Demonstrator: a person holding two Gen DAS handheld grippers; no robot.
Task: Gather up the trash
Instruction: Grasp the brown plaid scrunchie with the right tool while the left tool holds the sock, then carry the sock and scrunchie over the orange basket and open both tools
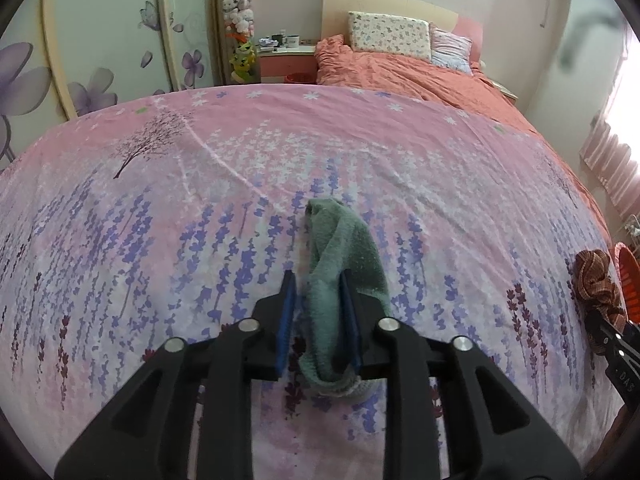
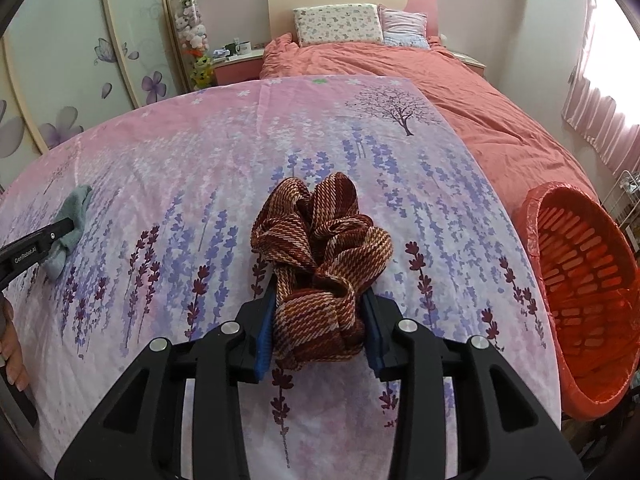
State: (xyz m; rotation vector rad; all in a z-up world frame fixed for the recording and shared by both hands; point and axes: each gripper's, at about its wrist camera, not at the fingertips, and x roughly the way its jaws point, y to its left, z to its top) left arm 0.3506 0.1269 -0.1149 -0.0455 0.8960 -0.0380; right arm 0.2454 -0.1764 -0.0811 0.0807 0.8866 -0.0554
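A grey-green cloth (image 1: 340, 276) lies between the fingers of my left gripper (image 1: 318, 280), which is shut on it over the pink floral bedspread (image 1: 200, 200). A red-brown striped cloth (image 2: 324, 256) is bunched between the fingers of my right gripper (image 2: 320, 304), which is shut on it. The right wrist view shows the green cloth (image 2: 70, 228) and left gripper at far left. The left wrist view shows the striped cloth (image 1: 596, 284) at far right. An orange-red basket (image 2: 580, 300) stands at the bed's right edge.
A salmon duvet (image 2: 460, 92) and pillows (image 2: 338, 24) lie at the far end of the bed. A nightstand (image 2: 236, 64) with mugs and a column of plush toys (image 2: 192, 40) stand at the back left. Wardrobe doors (image 2: 60, 60) run along the left.
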